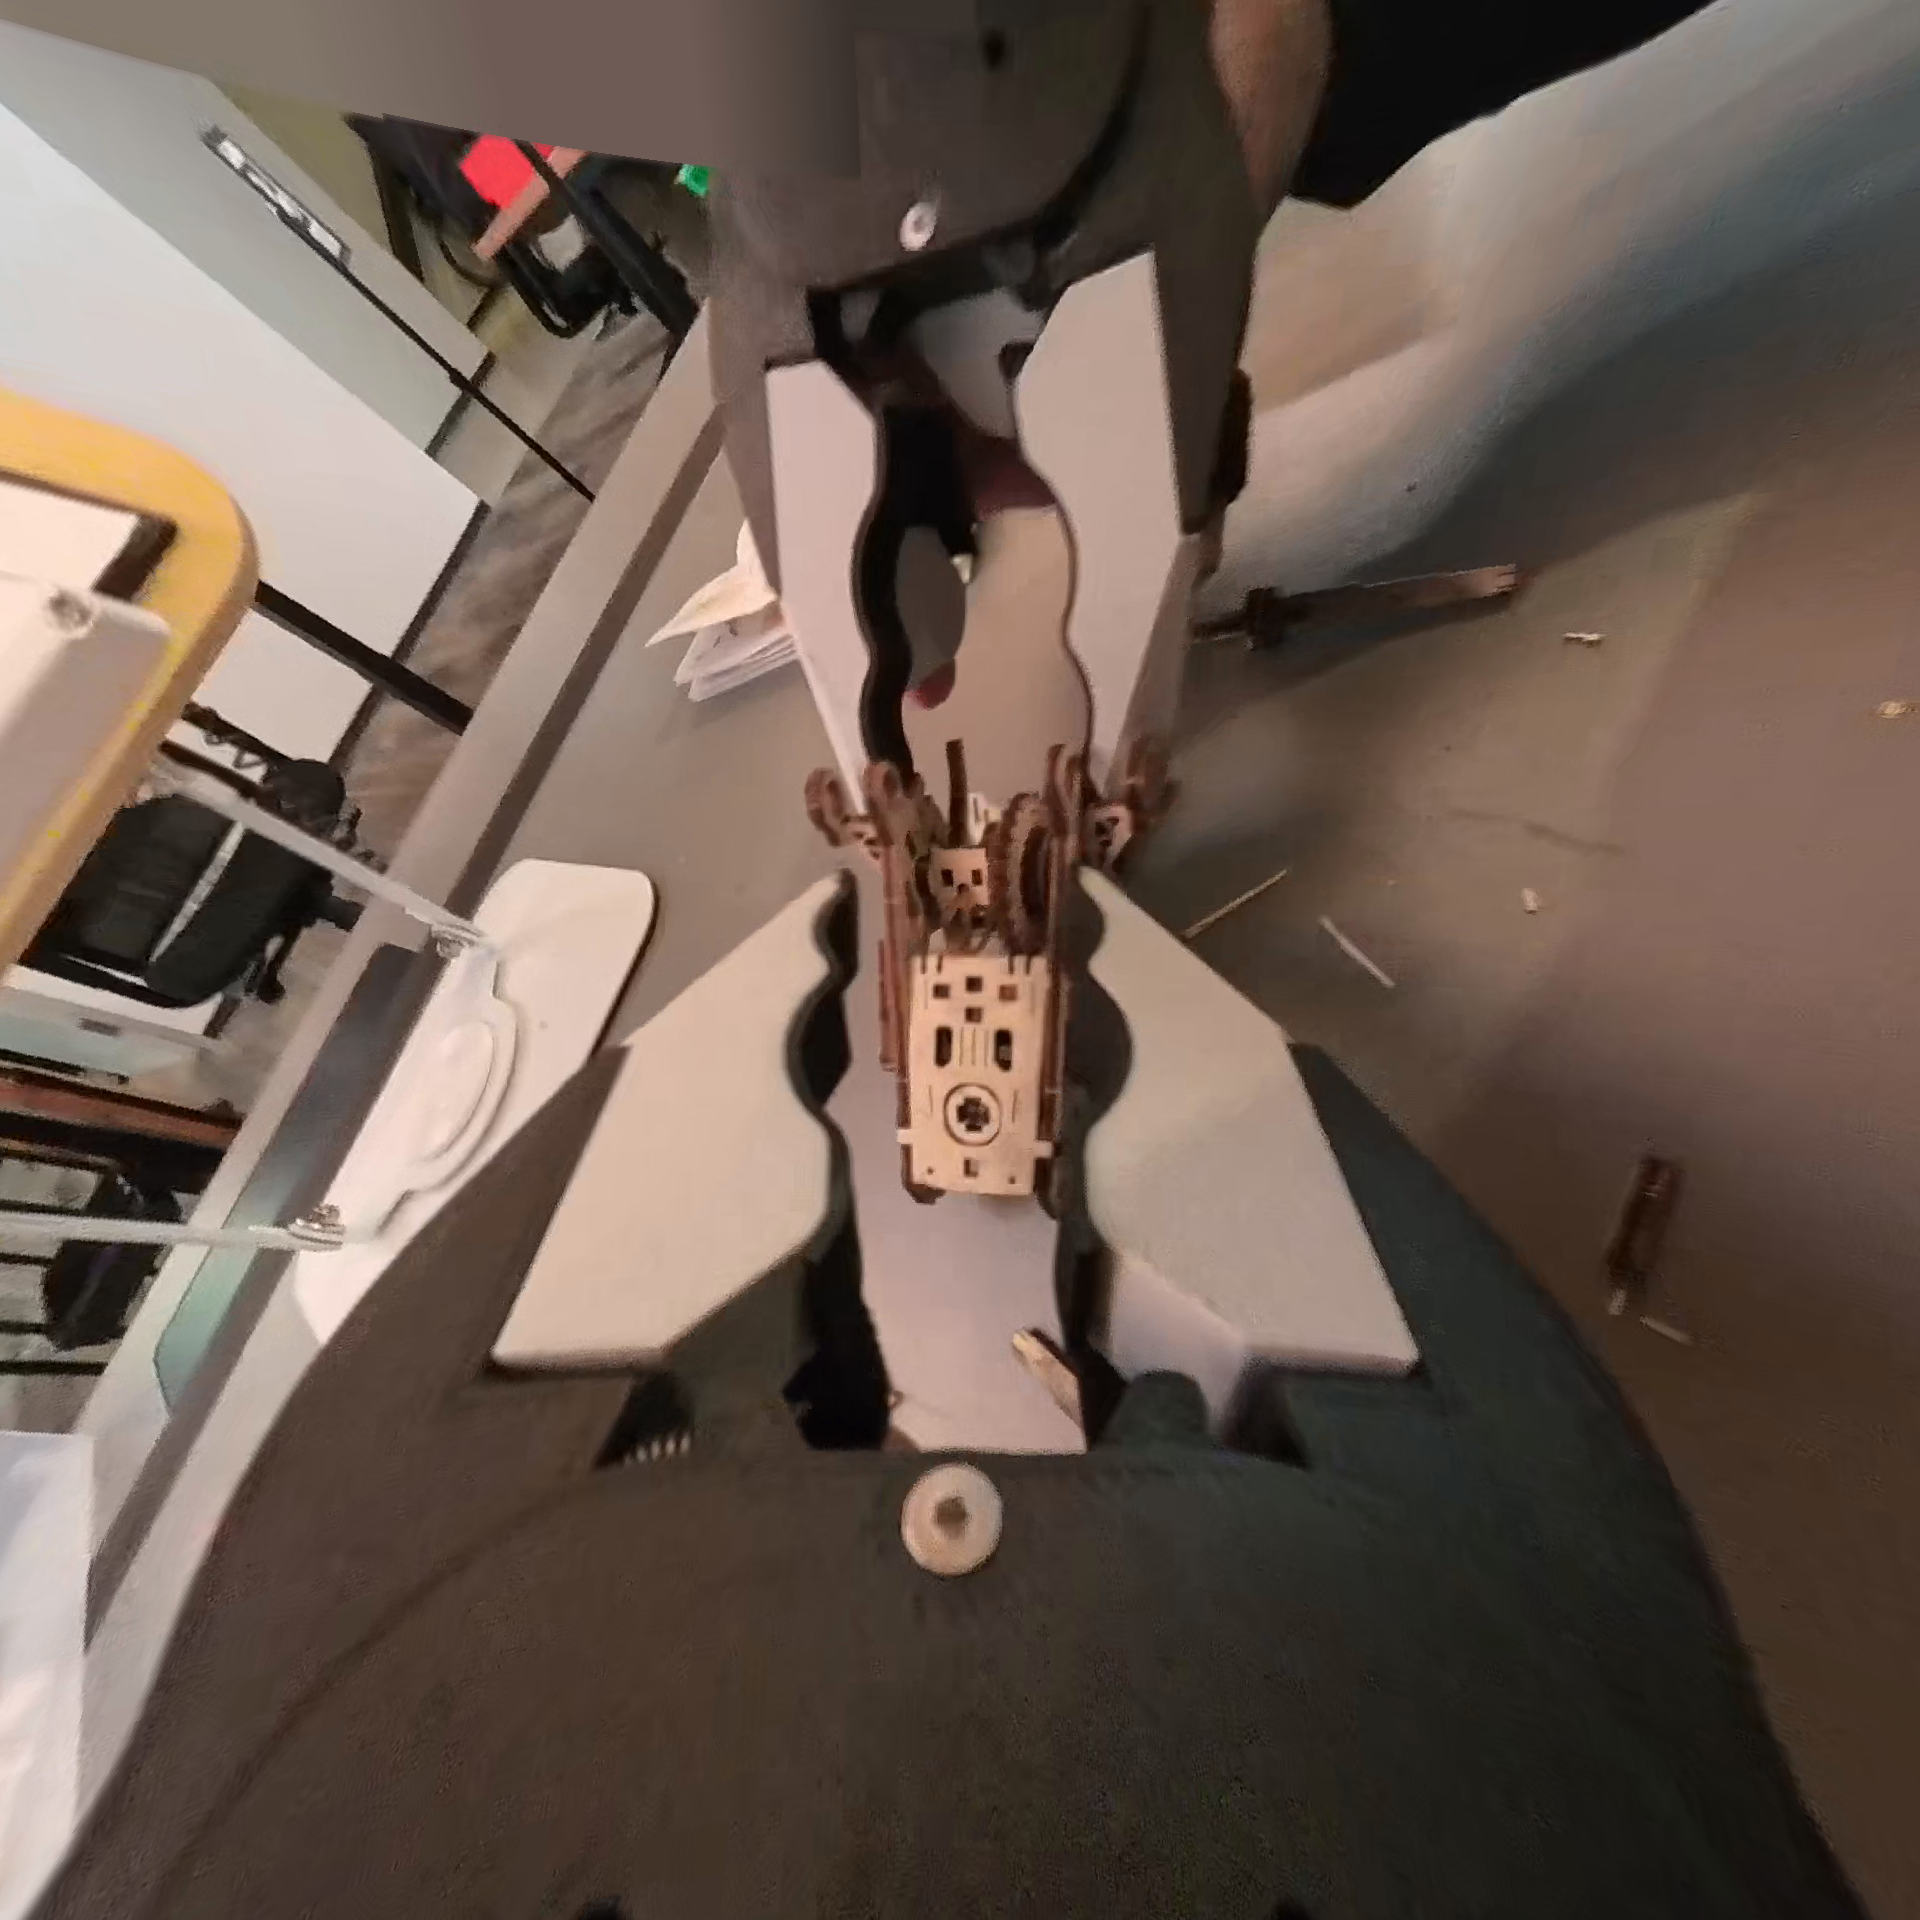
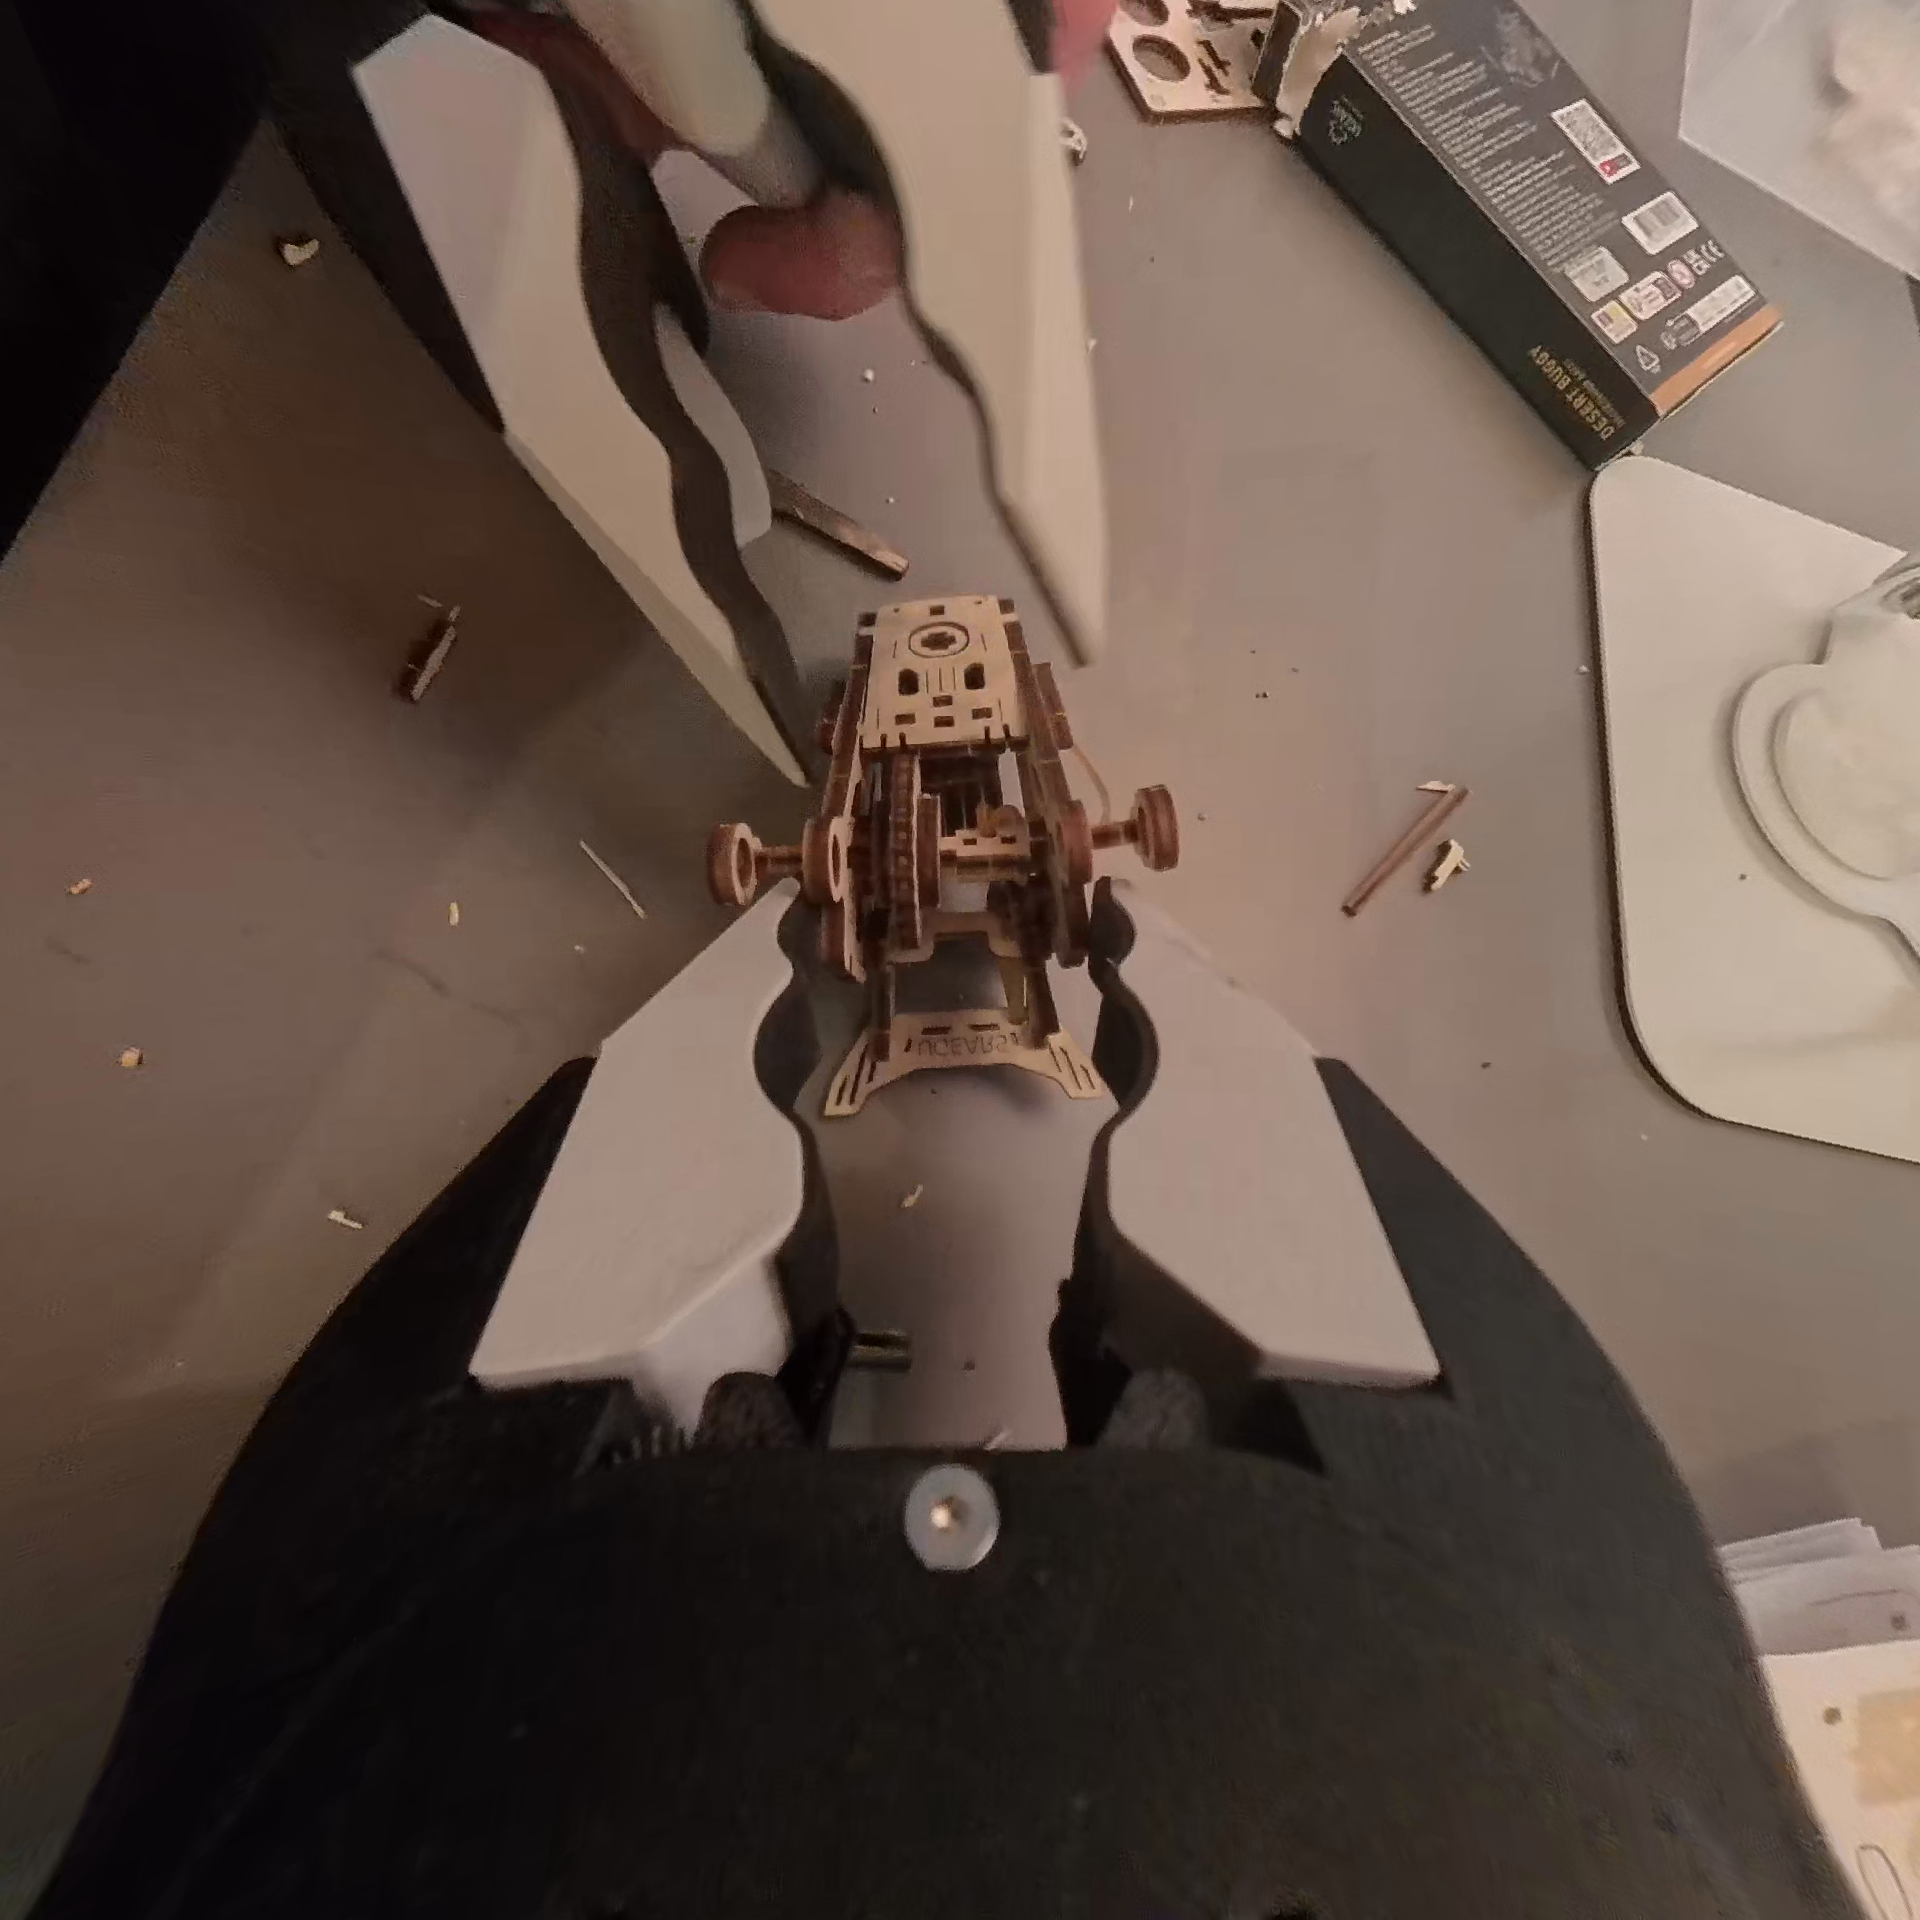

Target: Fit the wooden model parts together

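A small wooden model vehicle (image 2: 940, 831) with a pale top plate and stub axles hangs between my two grippers, which face each other over the grey table (image 2: 312, 727). My right gripper (image 2: 948, 899) is shut on the model's axle end, with its pads pressed on both sides. In the left wrist view the model (image 1: 971, 1049) lies between the fingers of my left gripper (image 1: 966, 883), with a strip of table showing beside it, so that gripper is open around it. The right gripper (image 1: 992, 769) shows opposite. The left gripper (image 2: 940, 717) shows at the top of the right wrist view.
A dark product box (image 2: 1507, 208) lies at the far right, next to a punched parts sheet (image 2: 1184, 52). A white pad (image 2: 1714, 831) sits at the right. Loose sticks (image 2: 1403, 847), a wooden strip (image 1: 1351, 603) and chips litter the table. The table edge (image 1: 582, 665) runs along the left.
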`<state>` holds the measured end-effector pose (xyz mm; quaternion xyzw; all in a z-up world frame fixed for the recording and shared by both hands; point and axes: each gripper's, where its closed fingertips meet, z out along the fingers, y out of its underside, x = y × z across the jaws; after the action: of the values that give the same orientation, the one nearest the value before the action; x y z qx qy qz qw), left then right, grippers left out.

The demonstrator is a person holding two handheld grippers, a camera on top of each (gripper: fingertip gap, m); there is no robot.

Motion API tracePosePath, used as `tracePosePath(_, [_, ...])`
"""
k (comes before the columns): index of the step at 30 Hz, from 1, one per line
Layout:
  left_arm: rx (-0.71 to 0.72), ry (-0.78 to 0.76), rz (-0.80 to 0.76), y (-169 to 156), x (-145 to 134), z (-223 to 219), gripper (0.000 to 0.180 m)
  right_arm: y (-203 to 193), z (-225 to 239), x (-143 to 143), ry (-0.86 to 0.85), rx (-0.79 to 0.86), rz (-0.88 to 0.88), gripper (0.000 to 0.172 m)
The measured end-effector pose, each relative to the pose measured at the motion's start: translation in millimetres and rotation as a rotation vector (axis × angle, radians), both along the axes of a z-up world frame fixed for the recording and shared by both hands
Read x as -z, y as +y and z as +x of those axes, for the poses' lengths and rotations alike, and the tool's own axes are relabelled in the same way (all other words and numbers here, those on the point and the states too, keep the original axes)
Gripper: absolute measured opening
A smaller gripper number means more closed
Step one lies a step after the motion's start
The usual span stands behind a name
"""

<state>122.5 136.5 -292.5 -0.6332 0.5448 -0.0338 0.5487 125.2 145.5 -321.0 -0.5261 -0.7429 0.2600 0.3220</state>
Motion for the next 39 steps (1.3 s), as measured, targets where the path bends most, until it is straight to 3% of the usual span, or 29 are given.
tracePosePath(1, [0.006,0.009,0.009,-3,0,2,0.031,-1,-1,0,0.002,0.01,-0.013,0.049])
tracePosePath(4, [0.028,0.053,-0.034,-6,15,7,0.017,-2,-4,-1,0.012,0.032,-0.036,0.048])
tracePosePath(9, [0.019,-0.016,-0.187,5,14,4,0.016,7,-5,-1,-0.008,0.077,-0.19,0.048])
tracePosePath(14, [-0.009,-0.166,-0.463,17,9,2,0.018,16,-6,-3,-0.016,0.107,-0.448,0.048])
tracePosePath(19, [-0.06,-0.16,-0.394,28,0,-18,0.047,34,-5,-10,0.012,0.194,-0.739,0.048])
tracePosePath(25, [-0.061,0.065,-0.176,32,-1,-21,0.057,39,-11,-36,0.106,0.211,-1.061,0.048])
tracePosePath(29, [-0.082,0.136,-0.059,38,-7,-24,0.044,31,-13,-42,0.113,0.192,-1.179,0.048])
tracePosePath(35, [-0.067,0.116,-0.071,33,-15,-24,0.04,26,-16,-52,0.197,0.195,-1.254,0.049])
tracePosePath(39, [-0.083,-0.009,-0.15,33,-24,-26,0.039,23,-16,-61,0.238,0.189,-1.246,0.068])
